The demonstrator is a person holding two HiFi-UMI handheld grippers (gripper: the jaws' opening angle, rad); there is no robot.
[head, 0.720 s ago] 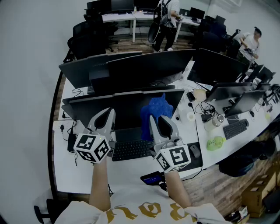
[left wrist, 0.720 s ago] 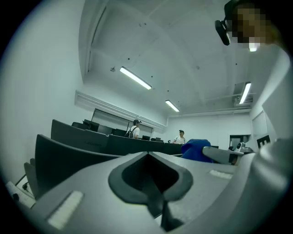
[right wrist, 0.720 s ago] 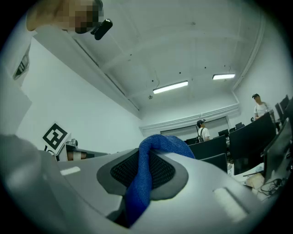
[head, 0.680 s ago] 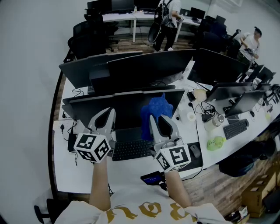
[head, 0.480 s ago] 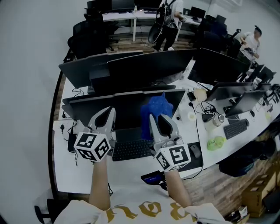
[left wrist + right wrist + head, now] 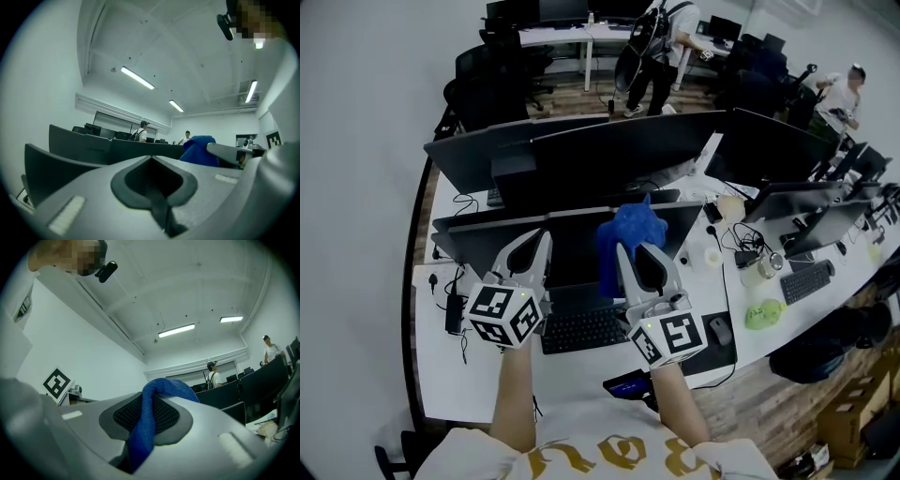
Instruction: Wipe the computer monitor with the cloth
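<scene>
The near black monitor [image 6: 572, 239] stands across the white desk, its screen facing me. A blue cloth [image 6: 623, 239] is bunched against the monitor's upper right part, and my right gripper [image 6: 630, 251] is shut on it; the cloth [image 6: 147, 427] runs between the pads in the right gripper view. My left gripper [image 6: 532, 246] is held in front of the screen's left half, shut and with nothing in it. The blue cloth [image 6: 199, 150] also shows at the right of the left gripper view.
A black keyboard [image 6: 581, 330] lies below the monitor, a mouse [image 6: 718, 329] on a dark mat to its right, a phone [image 6: 628, 384] at the desk edge. More monitors [image 6: 609, 155] stand behind. Cables, cups and a green object [image 6: 763, 313] clutter the right. People stand at the back.
Both grippers and the cloth have shifted slightly up along the screen; the cloth now reaches the monitor's top edge. A person at the back has walked a little to the right.
</scene>
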